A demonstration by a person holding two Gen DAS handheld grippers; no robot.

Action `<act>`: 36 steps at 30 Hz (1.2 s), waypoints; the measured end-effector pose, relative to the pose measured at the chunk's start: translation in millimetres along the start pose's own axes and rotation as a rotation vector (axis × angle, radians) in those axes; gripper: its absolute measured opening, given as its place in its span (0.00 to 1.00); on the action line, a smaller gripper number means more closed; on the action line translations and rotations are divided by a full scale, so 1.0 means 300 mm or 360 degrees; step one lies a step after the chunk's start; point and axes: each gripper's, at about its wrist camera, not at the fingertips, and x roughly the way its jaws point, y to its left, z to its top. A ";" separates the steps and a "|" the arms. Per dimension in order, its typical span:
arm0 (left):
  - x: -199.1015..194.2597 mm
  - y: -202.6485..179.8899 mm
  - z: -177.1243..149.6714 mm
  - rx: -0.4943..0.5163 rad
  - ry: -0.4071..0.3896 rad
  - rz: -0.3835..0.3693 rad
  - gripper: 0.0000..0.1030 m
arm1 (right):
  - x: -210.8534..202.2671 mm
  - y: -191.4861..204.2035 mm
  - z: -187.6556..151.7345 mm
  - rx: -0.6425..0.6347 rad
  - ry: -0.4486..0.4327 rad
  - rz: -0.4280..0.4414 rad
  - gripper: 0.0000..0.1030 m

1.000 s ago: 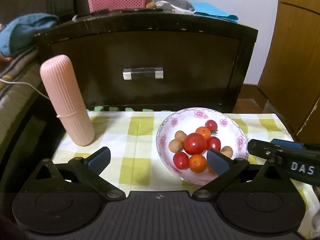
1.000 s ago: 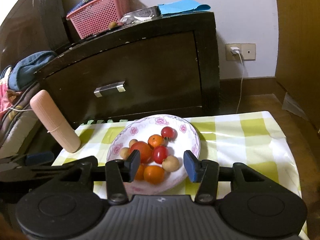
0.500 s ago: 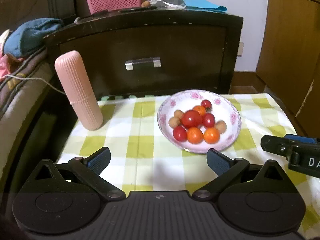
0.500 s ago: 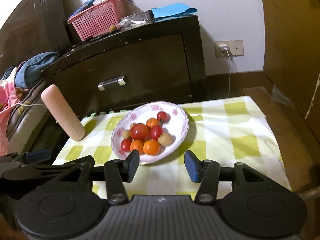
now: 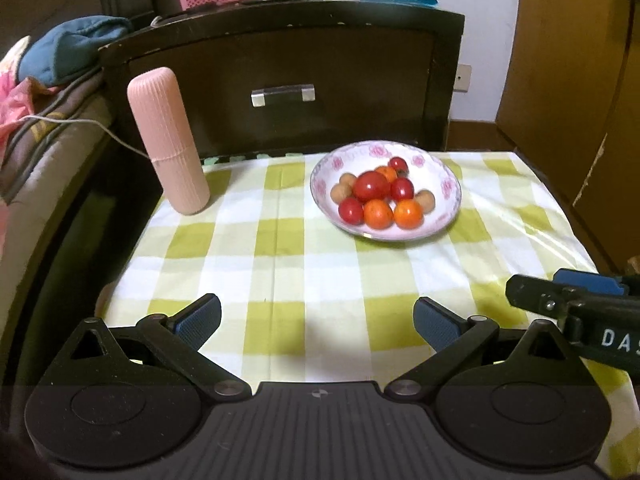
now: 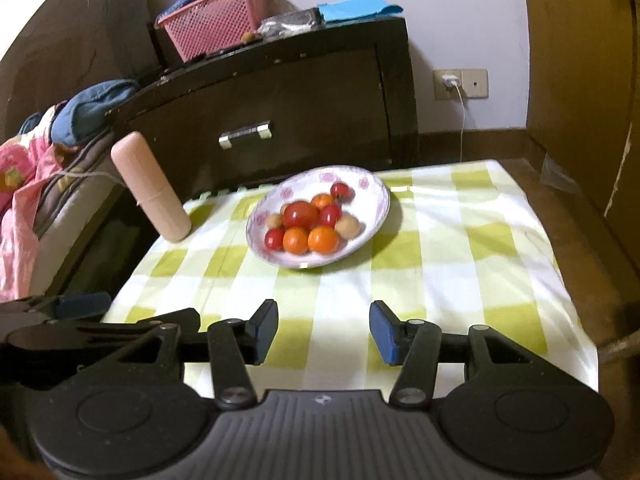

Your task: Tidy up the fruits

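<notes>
A white bowl with pink flowers (image 5: 448,188) (image 6: 376,196) sits on the green-checked tablecloth (image 5: 304,264) (image 6: 460,264). It holds several fruits: red tomatoes (image 5: 372,185) (image 6: 300,214), orange ones (image 5: 408,214) (image 6: 323,239) and small brown ones (image 5: 341,193) (image 6: 347,227). My left gripper (image 5: 318,320) is open and empty, well short of the bowl. My right gripper (image 6: 324,330) is open and empty, also well back from the bowl. The right gripper's fingers (image 5: 560,298) show at the right edge of the left wrist view.
A pink ribbed cylinder (image 5: 168,140) (image 6: 152,188) stands at the cloth's far left corner. A dark drawer cabinet (image 5: 280,80) (image 6: 280,100) stands behind the table, with a pink basket (image 6: 216,30) on top. Bedding (image 6: 28,184) lies left. Wooden furniture (image 5: 568,100) stands right.
Both grippers have pulled back from the bowl toward the near edge of the table. The bowl and fruits look smaller and farther away. Both grippers stay open and empty.
</notes>
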 end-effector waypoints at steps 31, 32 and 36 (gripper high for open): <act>-0.101 -0.008 -0.209 0.0025 0.0176 -0.0017 1.00 | -0.116 0.036 -0.230 0.0042 0.0178 -0.0038 0.48; -0.102 -0.002 -0.210 0.0005 0.0181 -0.0030 1.00 | -0.115 0.038 -0.233 0.0039 0.0184 -0.0041 0.48; -0.112 0.017 -0.216 -0.0060 0.0190 -0.0059 1.00 | -0.116 0.042 -0.249 0.0040 0.0201 -0.0048 0.48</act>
